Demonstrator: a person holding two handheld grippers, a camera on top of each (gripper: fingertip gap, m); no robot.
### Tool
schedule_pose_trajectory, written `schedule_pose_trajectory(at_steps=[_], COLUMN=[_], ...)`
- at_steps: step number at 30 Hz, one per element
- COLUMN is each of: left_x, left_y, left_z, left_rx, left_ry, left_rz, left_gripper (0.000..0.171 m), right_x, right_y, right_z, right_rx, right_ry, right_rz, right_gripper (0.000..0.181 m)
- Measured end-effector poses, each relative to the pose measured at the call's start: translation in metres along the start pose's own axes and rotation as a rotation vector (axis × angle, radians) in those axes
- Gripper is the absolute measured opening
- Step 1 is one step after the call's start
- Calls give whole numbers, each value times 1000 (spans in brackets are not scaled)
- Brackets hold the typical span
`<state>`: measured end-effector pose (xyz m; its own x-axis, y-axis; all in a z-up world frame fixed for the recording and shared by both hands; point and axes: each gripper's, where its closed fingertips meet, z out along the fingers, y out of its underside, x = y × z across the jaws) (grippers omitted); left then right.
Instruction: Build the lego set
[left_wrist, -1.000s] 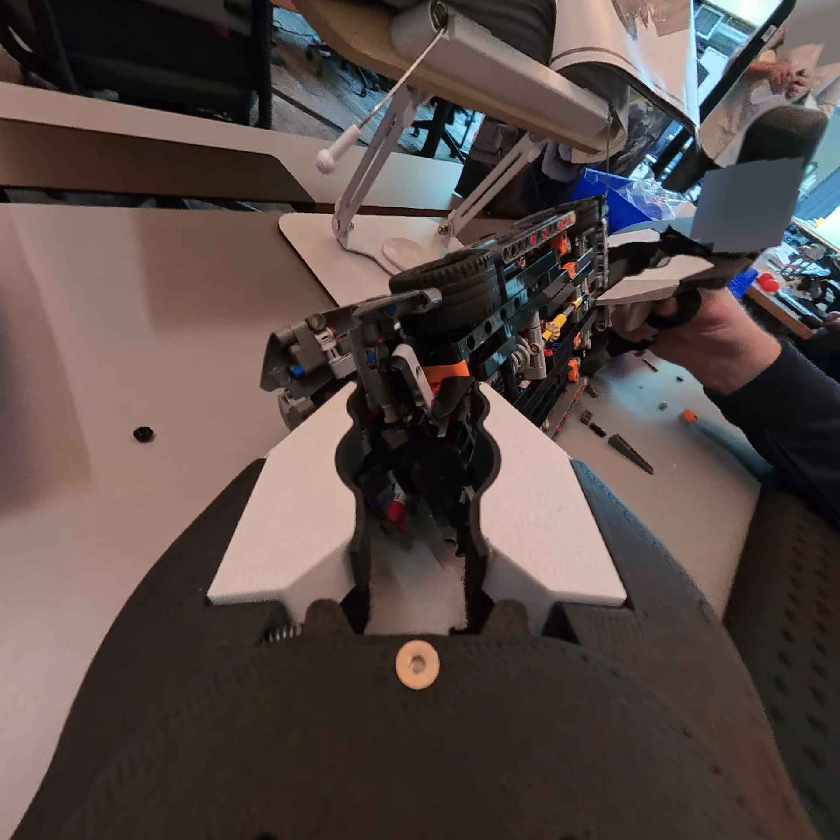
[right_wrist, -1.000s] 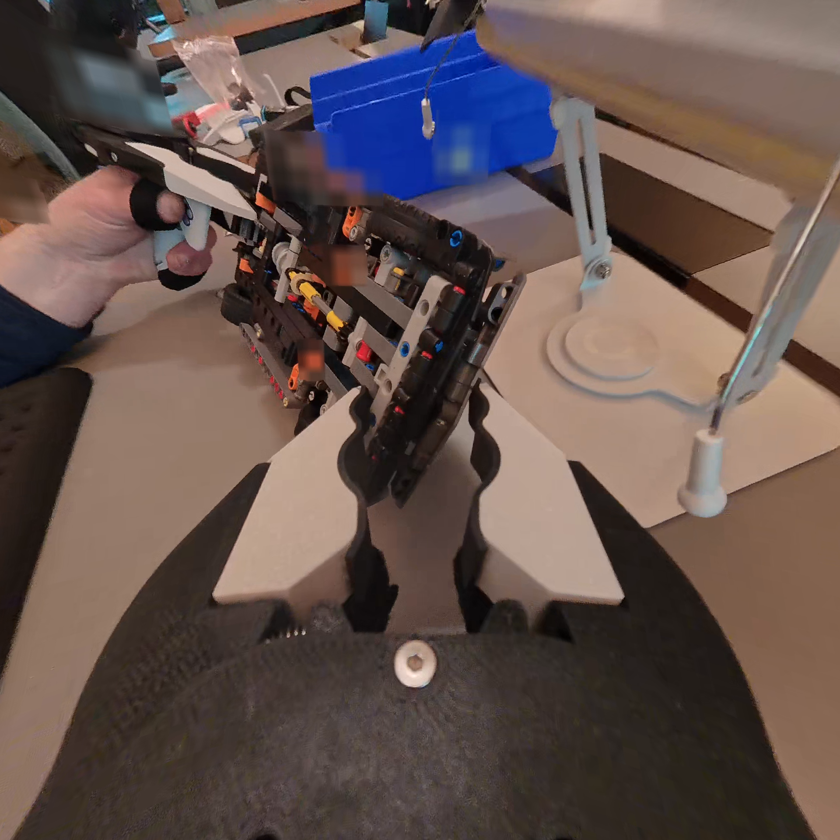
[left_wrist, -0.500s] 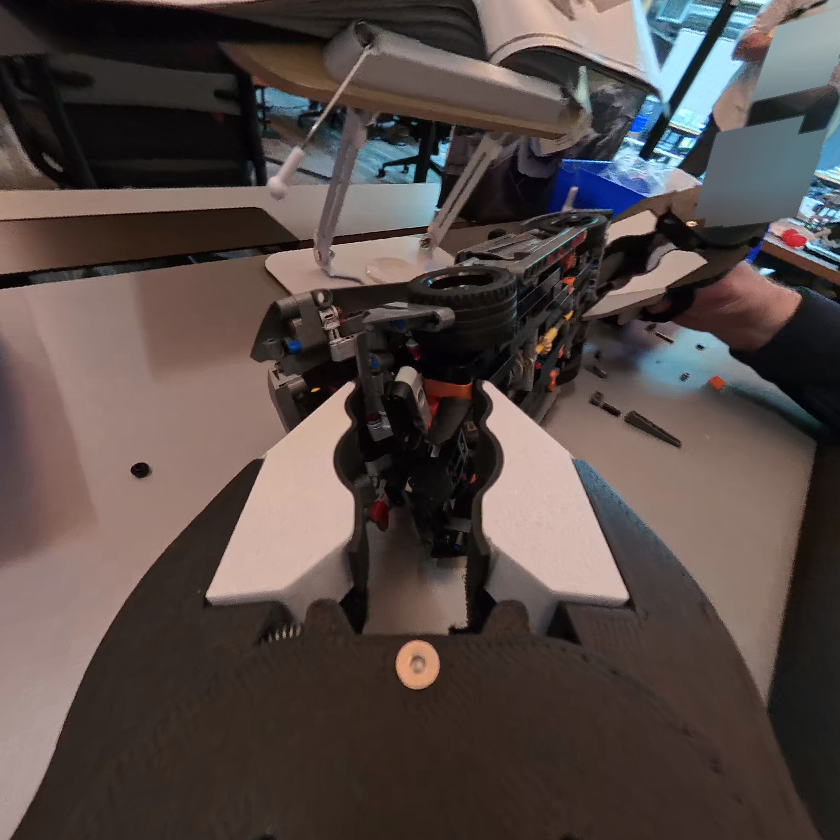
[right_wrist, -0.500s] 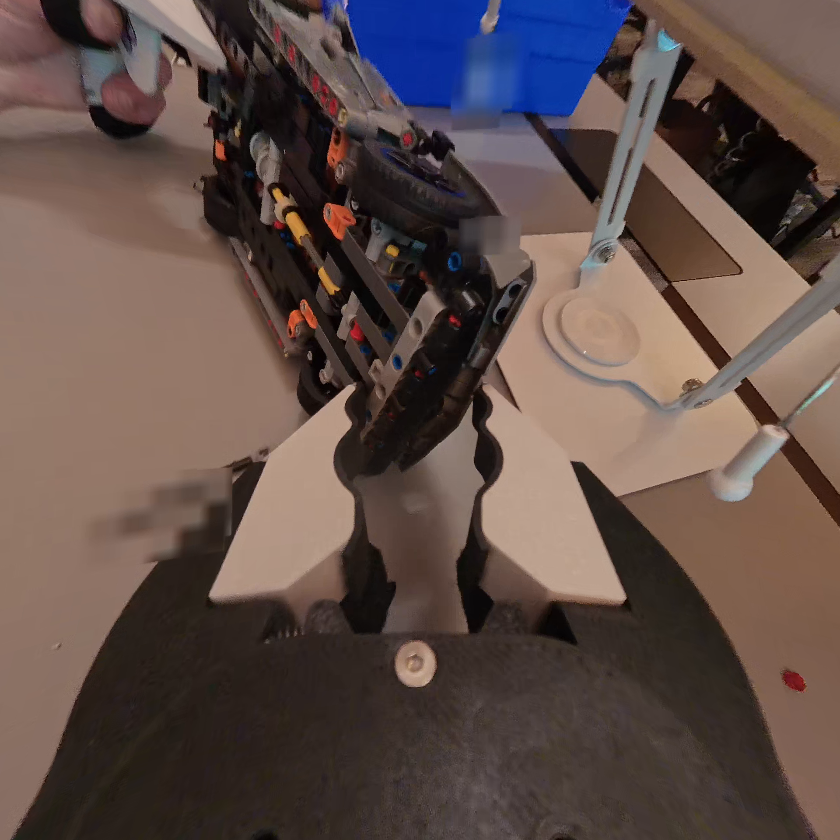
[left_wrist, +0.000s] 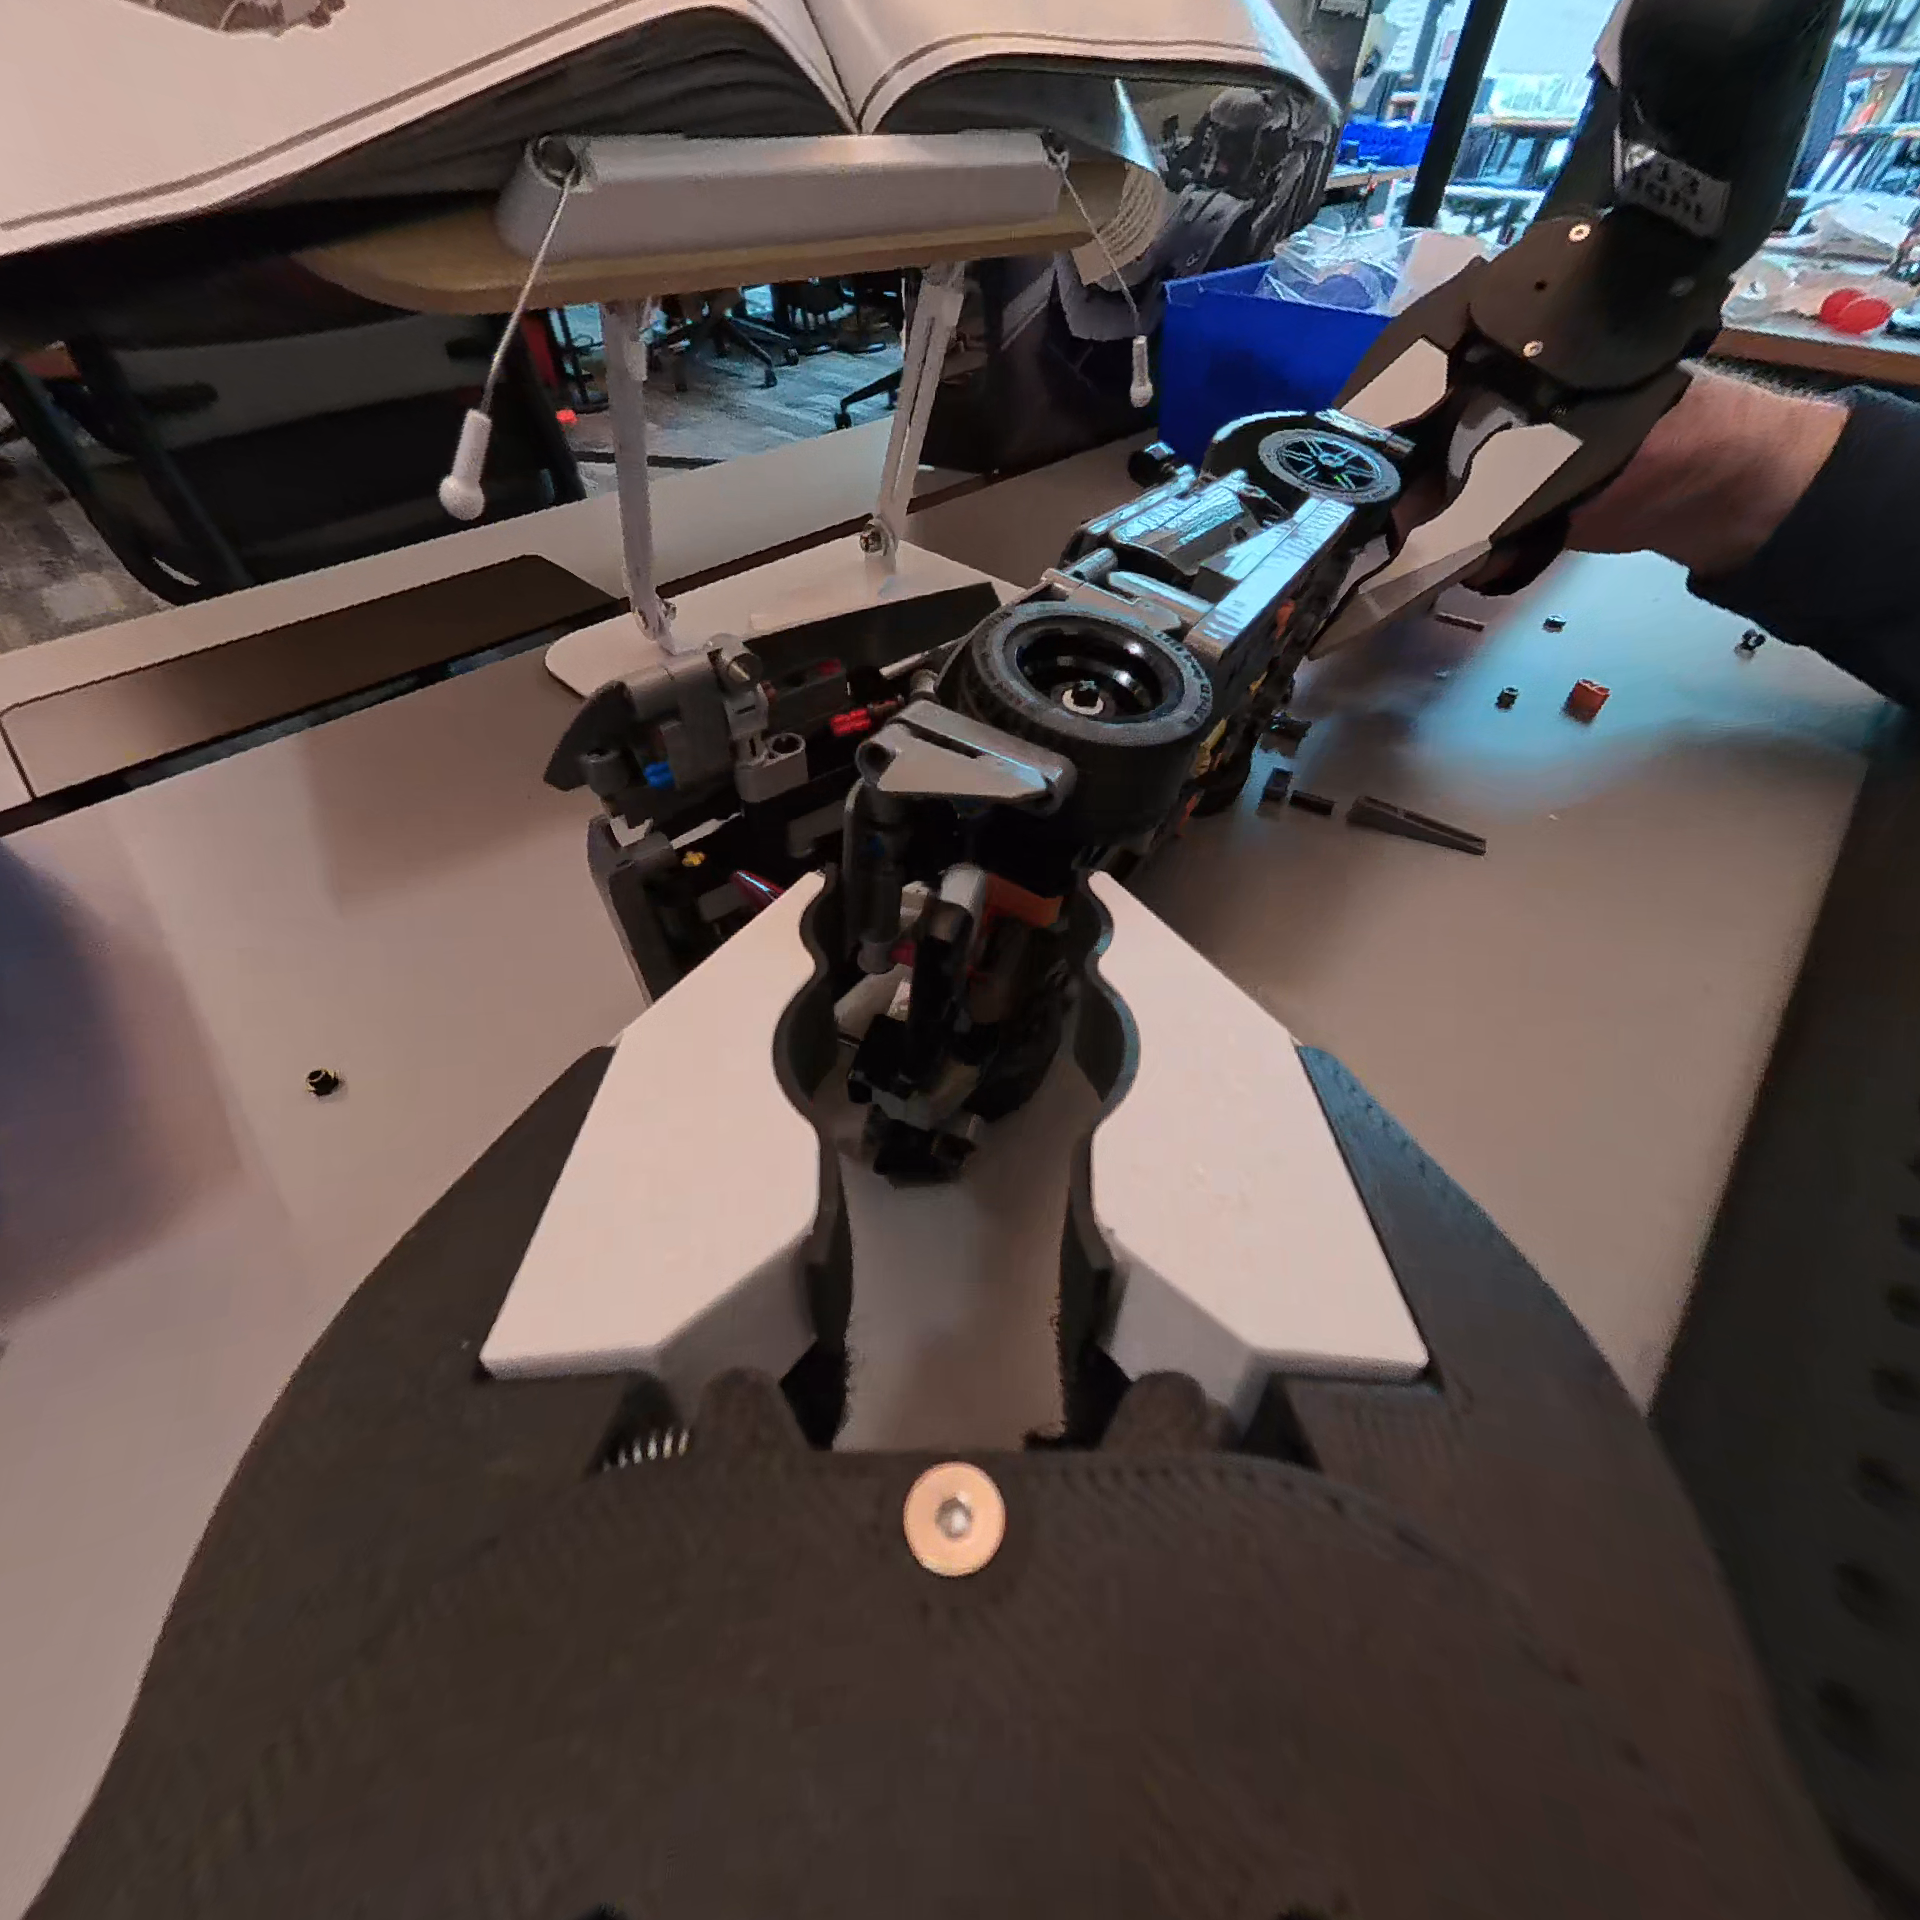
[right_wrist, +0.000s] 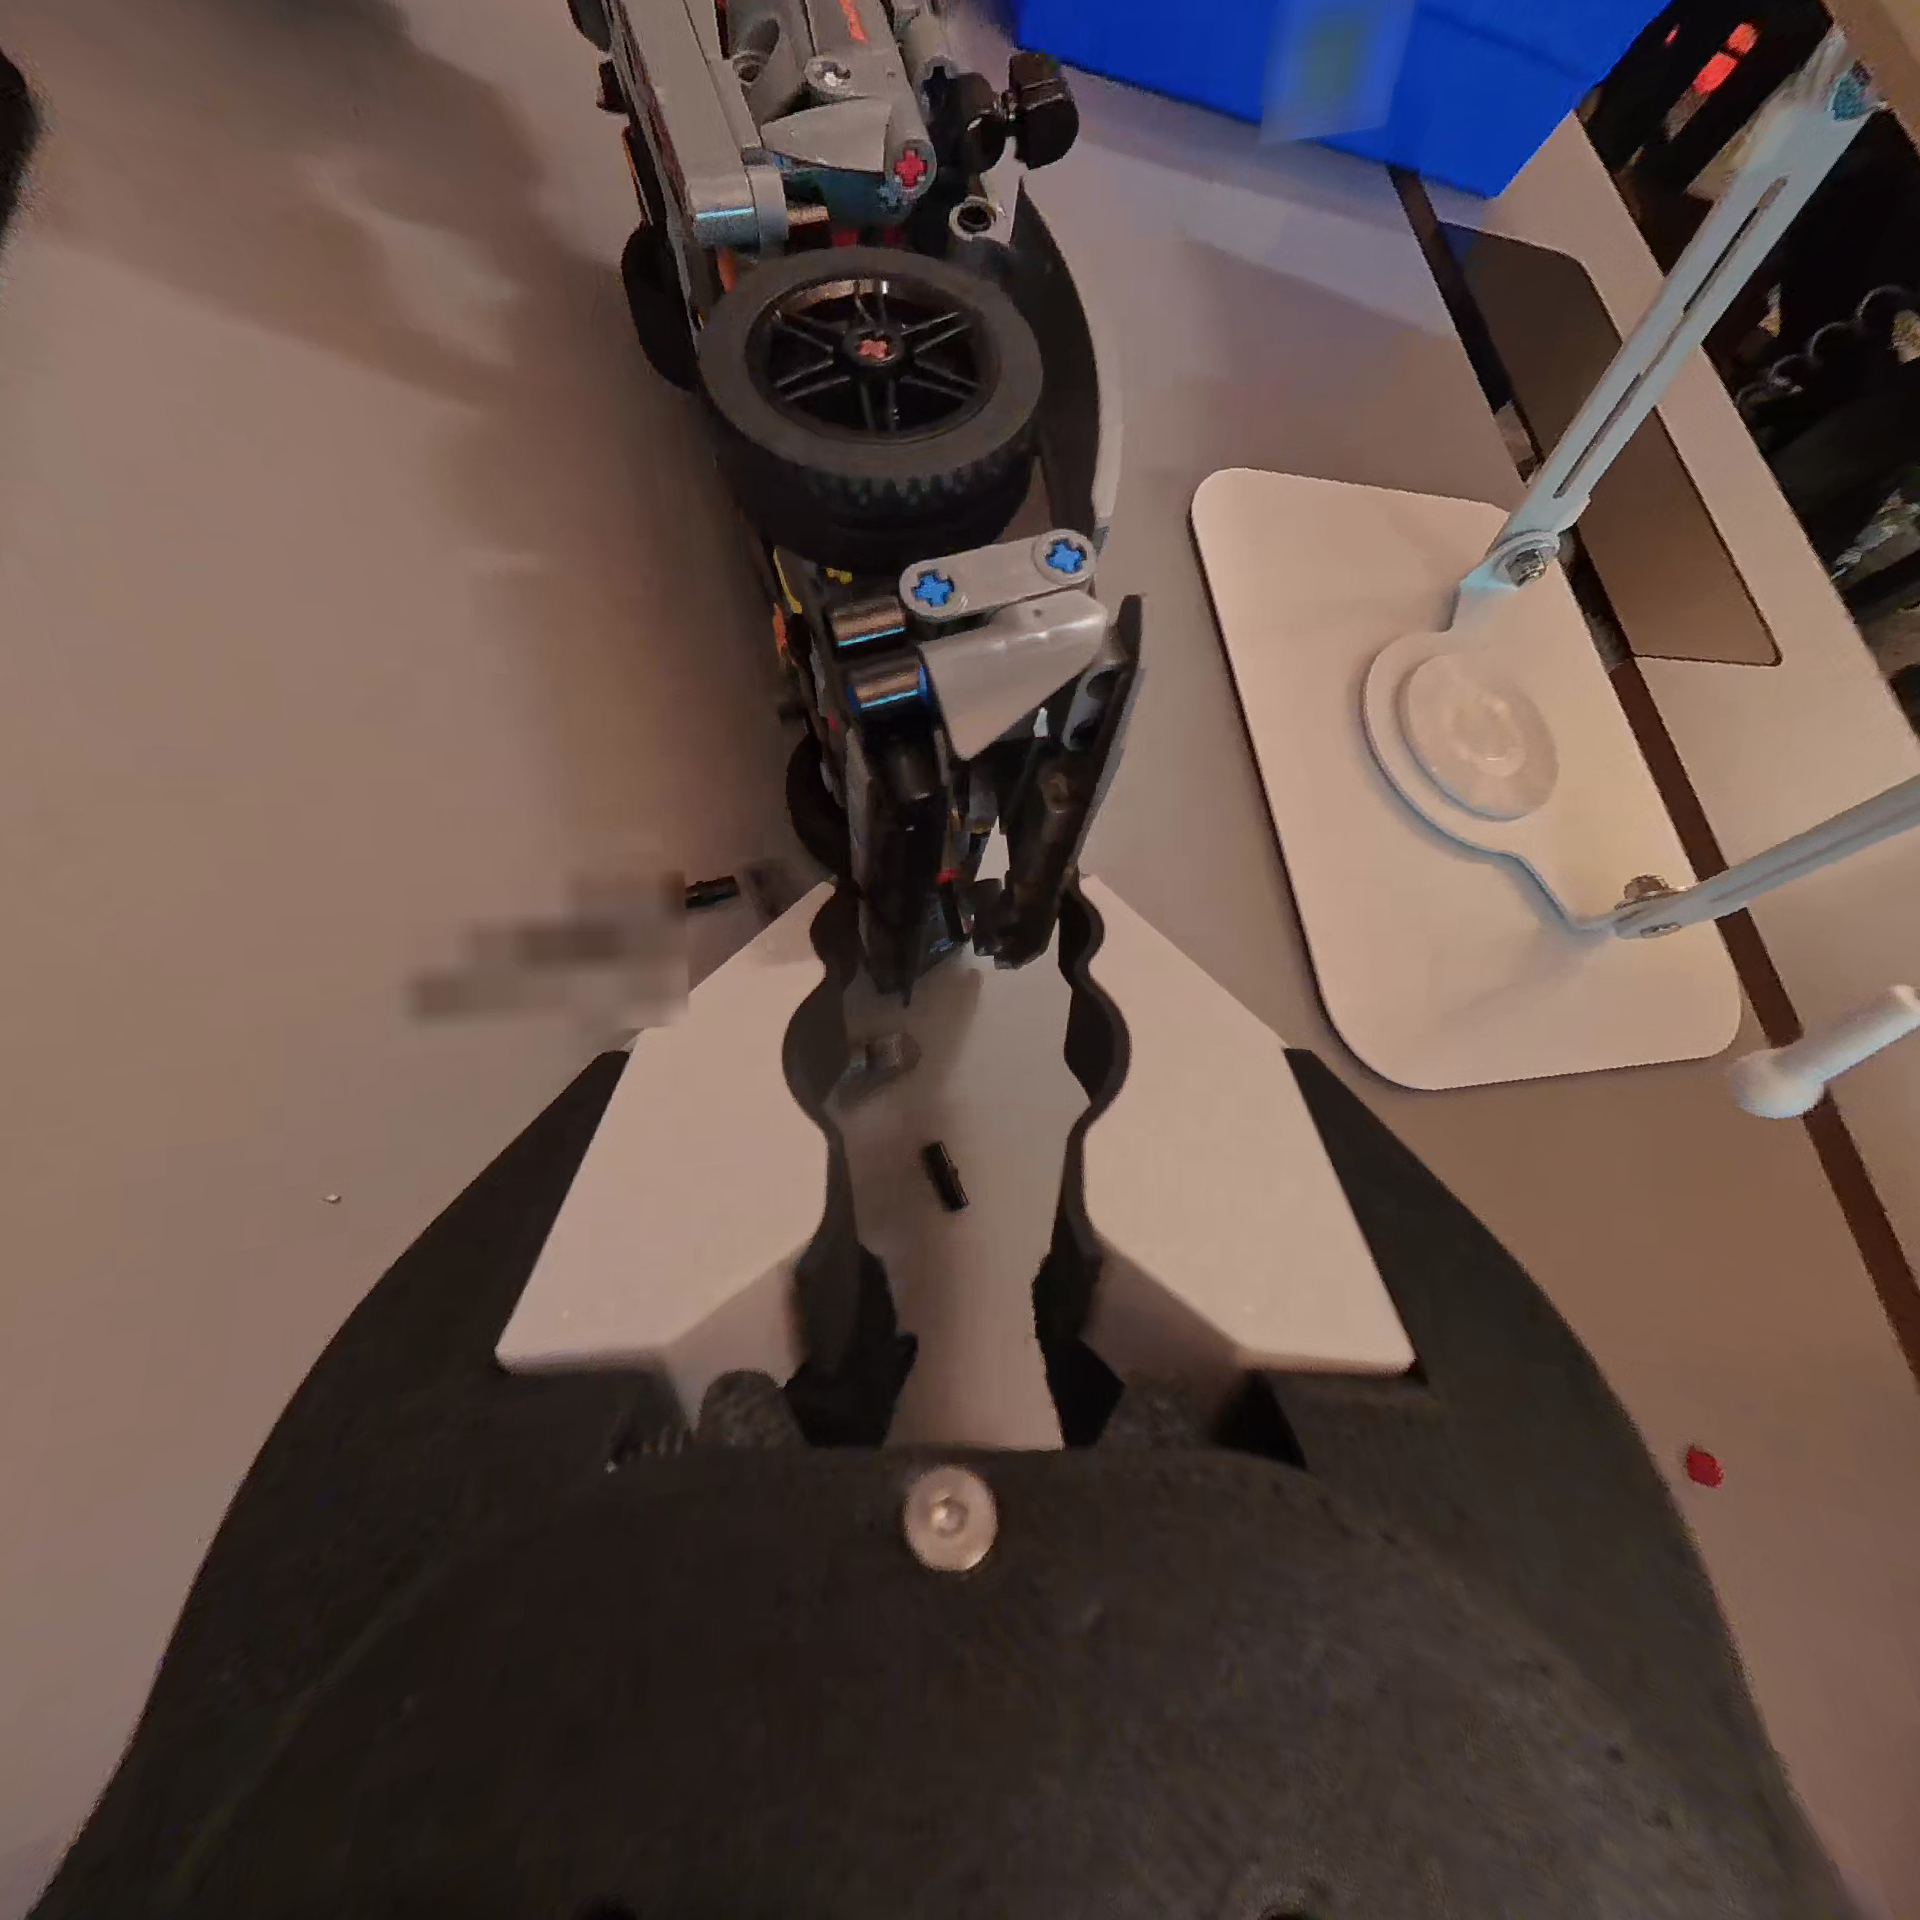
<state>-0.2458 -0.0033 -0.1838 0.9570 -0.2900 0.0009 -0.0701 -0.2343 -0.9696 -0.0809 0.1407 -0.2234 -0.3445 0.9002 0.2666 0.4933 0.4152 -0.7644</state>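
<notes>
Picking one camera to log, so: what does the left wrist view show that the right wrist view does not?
Only the left wrist view shows the open book on the stand, the person's hand and the right gripper at the car's far end. Only the right wrist view shows a black pin lying between its fingers. Both show the lego car, gripped at each end, and the blue bin.

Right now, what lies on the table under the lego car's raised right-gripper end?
Under the lego car a small black pin and grey piece lie on the table; anything farther under is hidden.

Workshop — office chairs (left_wrist: 727, 338), parts bin (left_wrist: 1236, 353), cluttered benches (left_wrist: 1829, 322)
</notes>
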Motion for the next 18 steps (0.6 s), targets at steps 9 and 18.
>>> schedule_pose_trajectory(at_steps=[9, 18], left_x=[23, 48], left_y=[3, 17], left_z=[-16, -29], left_rx=[6, -70], left_ry=[-5, -82], left_rz=[55, 306], left_gripper=[39, 37], right_x=[-18, -40], right_y=[-1, 7], right_z=[-9, -14], right_rx=[-21, -82], right_ry=[-1, 1], right_rz=[-14, 4], right_gripper=[35, 42])
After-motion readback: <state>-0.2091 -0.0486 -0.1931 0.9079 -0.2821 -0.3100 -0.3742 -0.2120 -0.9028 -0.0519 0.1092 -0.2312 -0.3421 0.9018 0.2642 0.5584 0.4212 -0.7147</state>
